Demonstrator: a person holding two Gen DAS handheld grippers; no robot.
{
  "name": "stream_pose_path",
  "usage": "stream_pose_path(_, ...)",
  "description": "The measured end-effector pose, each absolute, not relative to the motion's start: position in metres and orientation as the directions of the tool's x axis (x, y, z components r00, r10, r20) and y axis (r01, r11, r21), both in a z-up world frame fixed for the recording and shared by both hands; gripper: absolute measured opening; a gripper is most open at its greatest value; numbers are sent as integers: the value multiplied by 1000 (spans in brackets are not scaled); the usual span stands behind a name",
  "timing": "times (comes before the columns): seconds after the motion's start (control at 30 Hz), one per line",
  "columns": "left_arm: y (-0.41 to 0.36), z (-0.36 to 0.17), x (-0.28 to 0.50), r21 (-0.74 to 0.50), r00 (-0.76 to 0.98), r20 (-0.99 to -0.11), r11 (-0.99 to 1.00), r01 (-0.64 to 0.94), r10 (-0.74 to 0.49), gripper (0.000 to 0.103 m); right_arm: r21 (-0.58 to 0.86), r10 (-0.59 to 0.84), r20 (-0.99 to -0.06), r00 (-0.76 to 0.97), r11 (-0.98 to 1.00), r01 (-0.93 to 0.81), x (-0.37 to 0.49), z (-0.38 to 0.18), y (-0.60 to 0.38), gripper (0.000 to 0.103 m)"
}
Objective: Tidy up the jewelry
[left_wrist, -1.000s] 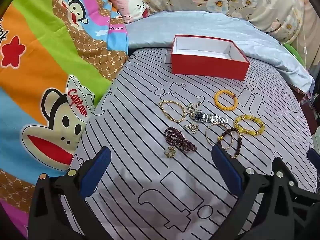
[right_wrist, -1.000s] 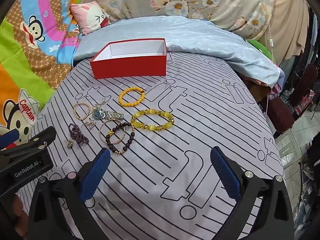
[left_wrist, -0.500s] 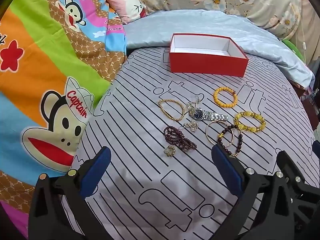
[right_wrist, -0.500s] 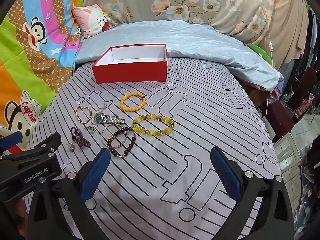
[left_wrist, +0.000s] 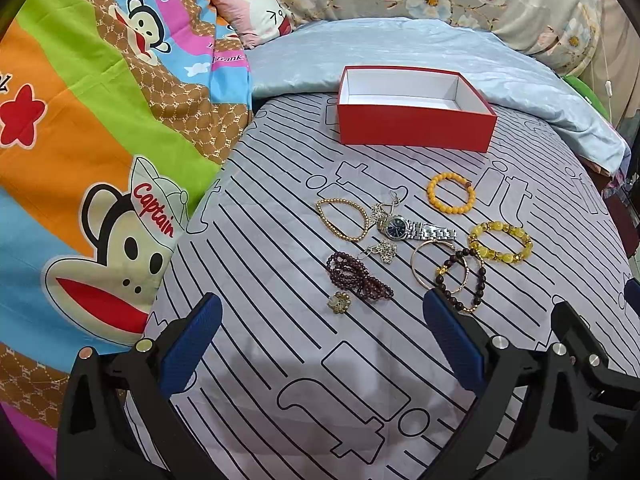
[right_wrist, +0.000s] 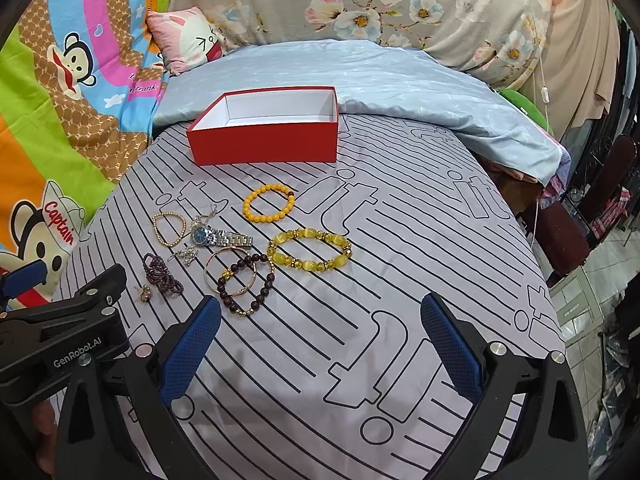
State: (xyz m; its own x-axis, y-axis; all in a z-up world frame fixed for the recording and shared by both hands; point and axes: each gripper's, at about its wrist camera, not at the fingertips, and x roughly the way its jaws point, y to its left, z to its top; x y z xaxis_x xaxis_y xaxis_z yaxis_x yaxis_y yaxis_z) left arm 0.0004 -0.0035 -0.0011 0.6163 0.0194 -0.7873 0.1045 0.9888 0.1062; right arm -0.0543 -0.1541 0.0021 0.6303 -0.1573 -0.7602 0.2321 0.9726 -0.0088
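An open, empty red box (left_wrist: 416, 130) (right_wrist: 266, 144) stands at the far side of the striped grey sheet. Jewelry lies in front of it: an orange bead bracelet (left_wrist: 450, 193) (right_wrist: 269, 203), a yellow stone bracelet (left_wrist: 500, 242) (right_wrist: 309, 249), a silver watch (left_wrist: 416, 230) (right_wrist: 220, 237), a gold bead bracelet (left_wrist: 342, 219), a dark bead bracelet on a gold bangle (left_wrist: 460, 280) (right_wrist: 244, 282), a maroon bead string (left_wrist: 358, 276) and a small ring (left_wrist: 339, 303). My left gripper (left_wrist: 320, 344) and right gripper (right_wrist: 320, 344) are open and empty, held near the sheet's front.
A cartoon monkey quilt (left_wrist: 80, 160) rises at the left. A pale blue blanket (right_wrist: 360, 76) and flowered pillows lie behind the box. The bed's right edge drops to a floor with a chair (right_wrist: 600, 200). The left gripper's body (right_wrist: 60, 336) shows at lower left of the right wrist view.
Both grippers have drifted slightly; the box and jewelry sit a little lower and nearer in both views. Nothing was picked up or moved.
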Motion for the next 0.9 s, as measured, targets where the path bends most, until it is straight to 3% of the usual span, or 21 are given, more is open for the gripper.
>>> stream_pose_path(0.9, 2, -1, 0, 121, 613, -789, 989, 88, 42, 98, -4, -148, -761, 631, 975, 223, -53, 0, -151, 98)
